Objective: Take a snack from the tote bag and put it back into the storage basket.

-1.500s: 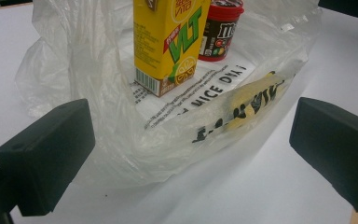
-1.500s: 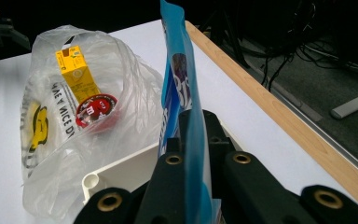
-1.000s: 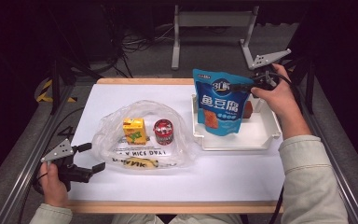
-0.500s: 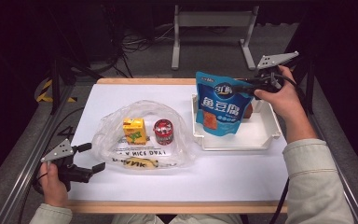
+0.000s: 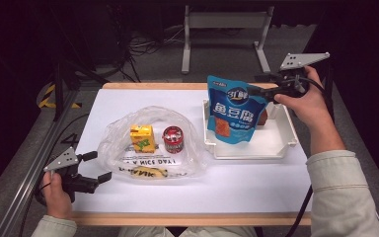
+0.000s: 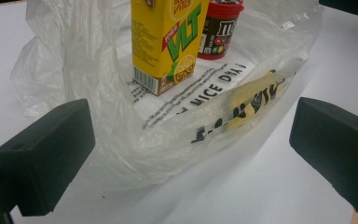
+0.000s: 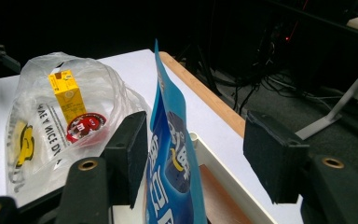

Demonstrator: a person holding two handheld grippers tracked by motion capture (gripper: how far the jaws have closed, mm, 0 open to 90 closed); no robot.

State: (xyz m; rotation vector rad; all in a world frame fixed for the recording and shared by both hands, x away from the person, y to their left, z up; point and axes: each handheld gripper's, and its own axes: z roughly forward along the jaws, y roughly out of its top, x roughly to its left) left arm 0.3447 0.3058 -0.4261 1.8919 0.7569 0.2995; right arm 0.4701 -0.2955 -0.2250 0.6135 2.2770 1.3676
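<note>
Blue and glossy, the snack pouch [image 5: 235, 109] stands upright in the white tray [image 5: 281, 144] at the right of centre in the high view, its top corner next to the right tool [image 5: 256, 91] in the upper right of that frame. In the right gripper view the pouch [image 7: 170, 154] rises edge-on in the lower middle of the picture, between the two black pads: it lies against or just beside the left pad [image 7: 129, 151], while the right pad [image 7: 272, 156] stands well clear of it. The jaws have just been opening, so the grip is released, with the pouch between them.

At the lower left of the high view the left tool [image 5: 94, 166] rests low over the white tabletop [image 5: 237, 185], just beside the edge of the clear plastic bag [image 5: 123, 131]. In the left gripper view its pads sit wide apart at the lower corners, gripping nothing, with the bag [image 6: 65, 60] bulging in the gap ahead of them. Inside the bag stand a yellow juice carton [image 6: 168, 37] and a small red-lidded candy tub [image 6: 219, 28], near the top middle of that frame; whether the bag touches either pad cannot be told.
</note>
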